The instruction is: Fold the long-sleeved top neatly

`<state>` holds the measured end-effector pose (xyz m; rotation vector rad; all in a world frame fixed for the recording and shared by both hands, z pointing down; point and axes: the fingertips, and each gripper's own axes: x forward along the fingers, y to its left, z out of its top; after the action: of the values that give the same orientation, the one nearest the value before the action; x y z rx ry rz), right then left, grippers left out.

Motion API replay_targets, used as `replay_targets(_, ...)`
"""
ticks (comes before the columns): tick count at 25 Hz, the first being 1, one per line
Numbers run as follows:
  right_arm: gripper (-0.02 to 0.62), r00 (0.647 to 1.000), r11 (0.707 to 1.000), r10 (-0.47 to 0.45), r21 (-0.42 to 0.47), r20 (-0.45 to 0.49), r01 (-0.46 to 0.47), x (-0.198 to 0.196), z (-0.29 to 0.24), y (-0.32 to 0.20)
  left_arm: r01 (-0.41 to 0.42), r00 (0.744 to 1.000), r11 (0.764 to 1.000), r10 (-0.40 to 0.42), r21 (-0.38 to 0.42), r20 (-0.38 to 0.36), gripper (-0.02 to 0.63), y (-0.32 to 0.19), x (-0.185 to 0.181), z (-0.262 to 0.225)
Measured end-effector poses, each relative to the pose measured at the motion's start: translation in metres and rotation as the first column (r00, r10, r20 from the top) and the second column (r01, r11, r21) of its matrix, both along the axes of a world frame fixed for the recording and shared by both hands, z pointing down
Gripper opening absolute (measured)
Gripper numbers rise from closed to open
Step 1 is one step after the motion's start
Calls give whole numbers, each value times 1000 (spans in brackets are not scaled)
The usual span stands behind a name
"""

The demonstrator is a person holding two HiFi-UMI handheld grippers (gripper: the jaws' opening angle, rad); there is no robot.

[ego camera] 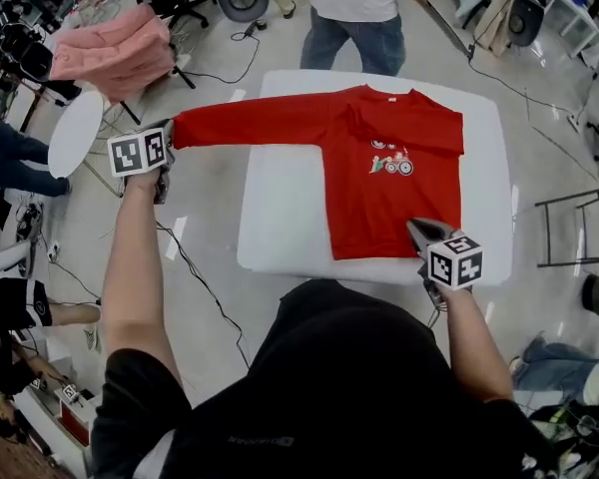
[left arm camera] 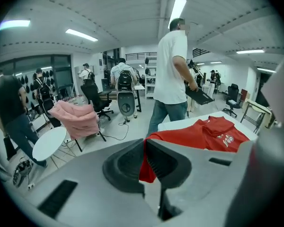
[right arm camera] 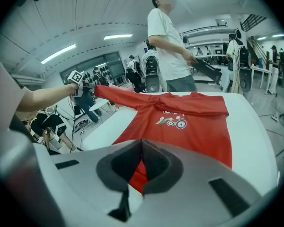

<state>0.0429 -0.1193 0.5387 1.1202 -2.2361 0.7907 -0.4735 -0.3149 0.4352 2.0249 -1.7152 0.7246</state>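
Observation:
A red long-sleeved top (ego camera: 389,183) with a small print on the chest lies flat on the white table (ego camera: 280,218). Its left sleeve (ego camera: 250,123) is pulled out straight, past the table's left edge and off the surface. My left gripper (ego camera: 167,140) is shut on that sleeve's cuff (left arm camera: 146,167), which shows red between the jaws (left arm camera: 143,143). At the near edge my right gripper (ego camera: 416,230) is shut on the bottom hem (right arm camera: 138,174). The other sleeve seems folded across the shoulders (right arm camera: 194,103).
A person in a white shirt and jeans (ego camera: 354,13) stands at the table's far side. A pink garment (ego camera: 115,53) hangs on a chair at the far left, beside a small round white table (ego camera: 75,133). Cables (ego camera: 200,277) cross the floor. A metal frame (ego camera: 579,228) stands on the right.

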Motion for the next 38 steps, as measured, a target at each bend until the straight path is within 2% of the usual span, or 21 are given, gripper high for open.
replay_targets(9,5,996,996,85,17,5,-85,7,-11,2,-122,992,992,122,-25,-8,20,-23,17,-19)
replay_targets(14,5,996,996,89,16,-2,-89,12,-8,-3,-156,988,987,156,-33,-9,20,-13,22,-20)
replay_targets(17,5,997,997,79,26,9,-79,16,-8,-11,-188,982,982,188,-13,0,20,-3,42,-35)
replay_targets(23,5,999,999,16,45,34,-17,30,-12,-25,-270,963,961,268,64,44,20,5,123,-94)
replay_targets(28,5,997,997,-56,51,57,53,44,-24,-30,-308,950,949,304,63,67,20,0,194,-135)
replay_targets(33,5,991,993,-106,63,77,101,69,-34,-27,-330,943,942,332,62,-13,20,2,276,-164)
replay_targets(38,5,987,990,-125,73,103,118,101,-32,-35,-347,936,938,348,28,-60,20,-14,359,-169)
